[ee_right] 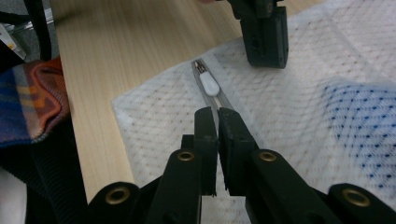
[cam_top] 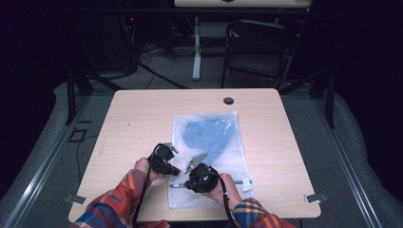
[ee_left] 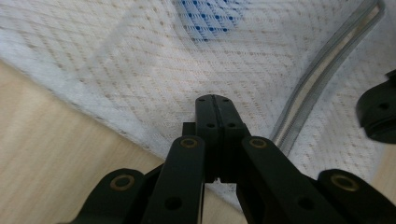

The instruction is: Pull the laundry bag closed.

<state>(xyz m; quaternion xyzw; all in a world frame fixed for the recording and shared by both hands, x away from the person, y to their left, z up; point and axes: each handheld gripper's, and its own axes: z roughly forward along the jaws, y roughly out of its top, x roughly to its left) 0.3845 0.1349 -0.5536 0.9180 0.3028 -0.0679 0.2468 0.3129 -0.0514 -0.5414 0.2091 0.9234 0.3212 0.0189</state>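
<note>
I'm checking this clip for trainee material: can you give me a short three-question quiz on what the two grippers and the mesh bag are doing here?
1. True or false: the white mesh zip bag lies flat on the pale wooden table.
2. What colour is the cloth inside the bag? A red, B blue, C green.
3. In the right gripper view, what small part lies on the zip just ahead of the right gripper?

Key:
1. True.
2. B: blue cloth shows through the mesh.
3. The white zip pull on the grey zip track; the jaws are almost together on the zip line just short of it. The left gripper is shut on the mesh.
</note>
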